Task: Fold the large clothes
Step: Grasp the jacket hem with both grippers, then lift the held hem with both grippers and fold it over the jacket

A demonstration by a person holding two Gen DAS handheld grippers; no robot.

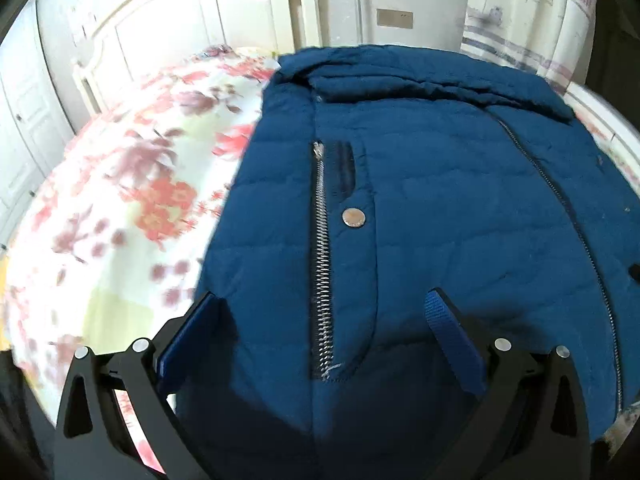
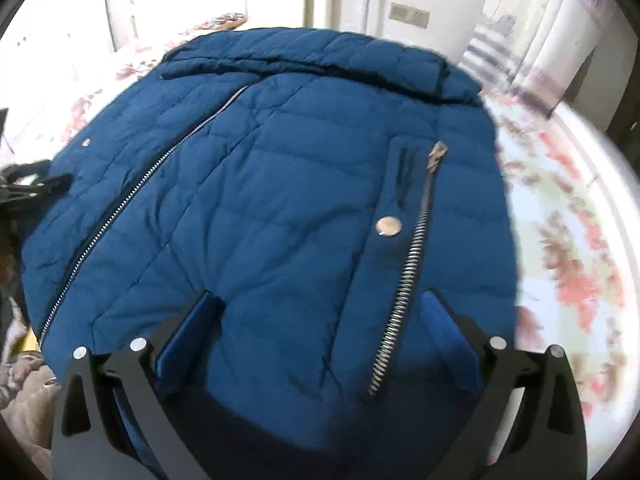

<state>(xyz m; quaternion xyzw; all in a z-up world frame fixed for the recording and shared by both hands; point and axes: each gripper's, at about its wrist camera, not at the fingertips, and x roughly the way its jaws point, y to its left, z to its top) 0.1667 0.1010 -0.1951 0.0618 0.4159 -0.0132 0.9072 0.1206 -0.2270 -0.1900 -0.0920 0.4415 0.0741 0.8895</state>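
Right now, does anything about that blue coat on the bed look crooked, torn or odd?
Nothing stands out. The blue jacket lies flat on the floral bedspread, front zipper closed, no tears visible. Both sets of jaws are open above its lower part.

Bright washed-out background, motion blur, fisheye bending, dark vignetted corners

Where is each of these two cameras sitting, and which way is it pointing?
Left wrist view: sits on the left gripper, facing along its open fingers over the blue jacket's left pocket zipper, floral bedspread beside it.
Right wrist view: sits on the right gripper, open fingers over the right pocket zipper; the other gripper peeks in at the left edge.
Shared: the jacket, its central zipper, the bed.
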